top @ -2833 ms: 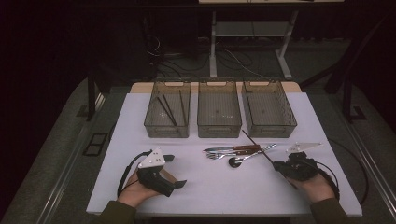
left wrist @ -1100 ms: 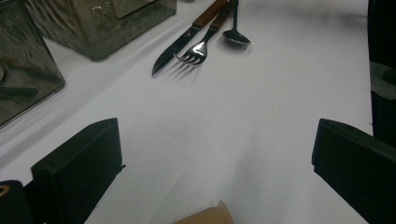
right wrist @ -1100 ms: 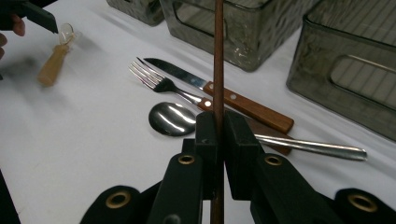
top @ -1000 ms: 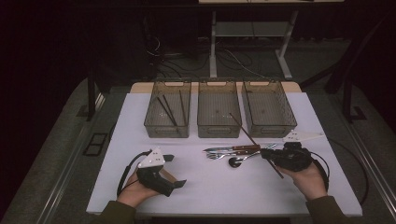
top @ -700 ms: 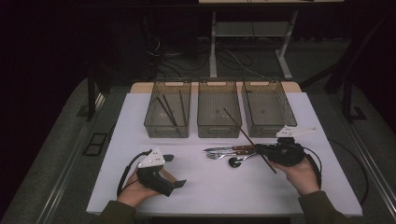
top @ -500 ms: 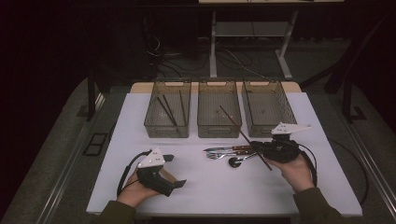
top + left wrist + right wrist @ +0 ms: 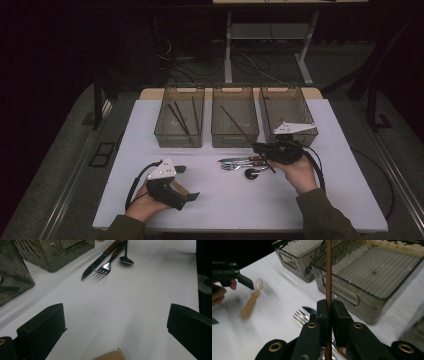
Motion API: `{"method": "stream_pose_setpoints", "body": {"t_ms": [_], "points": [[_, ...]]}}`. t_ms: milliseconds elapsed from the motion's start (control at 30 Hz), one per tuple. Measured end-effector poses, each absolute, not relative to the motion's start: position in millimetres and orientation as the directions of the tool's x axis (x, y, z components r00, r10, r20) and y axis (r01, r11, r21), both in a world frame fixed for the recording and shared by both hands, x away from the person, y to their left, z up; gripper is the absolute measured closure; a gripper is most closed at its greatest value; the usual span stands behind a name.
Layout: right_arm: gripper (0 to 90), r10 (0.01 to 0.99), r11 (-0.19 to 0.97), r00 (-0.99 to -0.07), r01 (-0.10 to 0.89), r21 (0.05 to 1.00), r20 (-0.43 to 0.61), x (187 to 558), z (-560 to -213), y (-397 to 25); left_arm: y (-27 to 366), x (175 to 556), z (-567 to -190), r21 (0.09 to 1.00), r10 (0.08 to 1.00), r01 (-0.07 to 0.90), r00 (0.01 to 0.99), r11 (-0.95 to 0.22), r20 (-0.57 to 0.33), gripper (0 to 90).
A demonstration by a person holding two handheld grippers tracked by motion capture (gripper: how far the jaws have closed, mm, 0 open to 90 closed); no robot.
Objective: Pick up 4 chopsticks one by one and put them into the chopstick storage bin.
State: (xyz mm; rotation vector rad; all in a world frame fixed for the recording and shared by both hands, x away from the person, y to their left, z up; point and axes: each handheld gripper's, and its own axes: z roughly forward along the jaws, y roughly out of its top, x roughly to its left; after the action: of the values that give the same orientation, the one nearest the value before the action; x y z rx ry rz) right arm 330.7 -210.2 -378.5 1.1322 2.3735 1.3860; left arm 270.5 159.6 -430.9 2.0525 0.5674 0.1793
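— Where's the chopstick [image 7: 328,277] right now?

— Pinched between the jaws of the right tongs [image 7: 261,149], held near its lower end, so most of its length sticks out up and away over the middle bin [image 7: 235,141]. In the right gripper view it runs straight up from the clenched pads, in front of a bin wall.

— And the other hand?

— The left tongs [image 7: 187,182] rest on the tabletop [image 7: 345,200] near the front edge, jaws spread wide with nothing between them. In the left gripper view there is just bare white surface ahead, with the knife [image 7: 96,263], fork [image 7: 110,262] and a small spoon [image 7: 126,258] lying farther off.

— What could go wrong from here?

— My guess is the stick is headed for the left bin [image 7: 180,141], where two other chopsticks [image 7: 180,119] already lie. The grip is far down the shaft, so the long free end has leverage — it could swivel in the pads if it brushes a bin rim. Swinging it sideways, the tip could also clip the middle bin's wall and knock the stick loose.

— Anything lower down?

— The short tail below the pads hangs just above the cutlery pile; a dip of the hand could drag through the fork and knife and scatter them.
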Motion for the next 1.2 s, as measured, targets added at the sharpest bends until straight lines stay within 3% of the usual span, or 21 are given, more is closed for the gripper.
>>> {"method": "stream_pose_setpoints", "body": {"t_ms": [867,1200], "points": [[84.2,0.696,0.278,-0.693,0.502,0.819,0.189,384,-353,-136,162,271,-430,0.847,0.465,0.327,0.878,-0.419,-0.109,0.8],[84.2,0.712,0.237,-0.665,0.53,0.814,0.226,410,-347,-102,163,271,-430,0.85,0.464,0.323,0.879,-0.416,-0.108,0.8]]}}
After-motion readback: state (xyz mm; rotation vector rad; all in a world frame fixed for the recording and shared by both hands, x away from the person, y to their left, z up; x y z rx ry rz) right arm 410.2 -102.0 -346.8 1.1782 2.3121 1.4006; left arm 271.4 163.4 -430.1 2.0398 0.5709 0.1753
